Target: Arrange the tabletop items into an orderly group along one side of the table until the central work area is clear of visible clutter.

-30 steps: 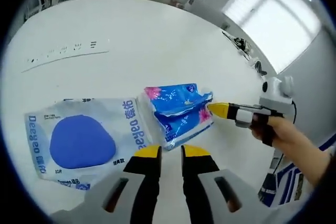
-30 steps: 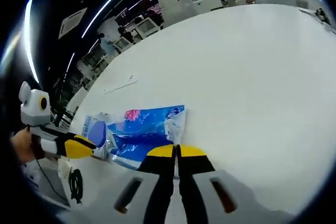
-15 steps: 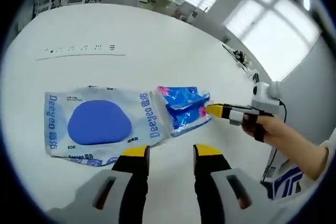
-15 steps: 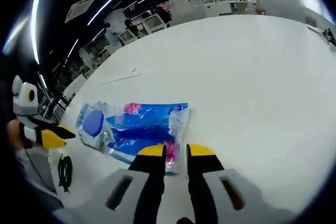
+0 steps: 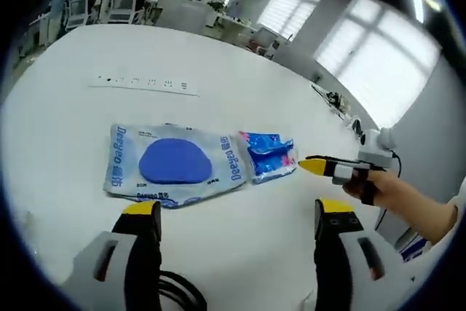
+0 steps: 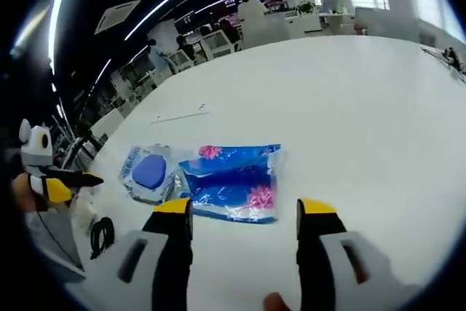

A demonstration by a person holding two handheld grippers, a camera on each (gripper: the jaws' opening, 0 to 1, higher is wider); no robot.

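Packs side by side on white table (image 5: 240,92).
Power strip (image 5: 143,84) beyond wipes pack (image 5: 173,164) and tissue pack (image 6: 234,182); black cable (image 6: 100,235) nearby. Left gripper (image 5: 231,213) and right gripper (image 6: 245,209) spread wide, holding nothing.

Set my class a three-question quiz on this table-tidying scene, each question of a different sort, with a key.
1. True or false: the blue tissue pack lies apart from the wipes pack.
2. The right gripper has its jaws: A) open, B) shut on the tissue pack, C) shut on a cable.
3. Fill in: the left gripper holds ____.

Key: 1 false, they touch; 2 A; 3 nothing.
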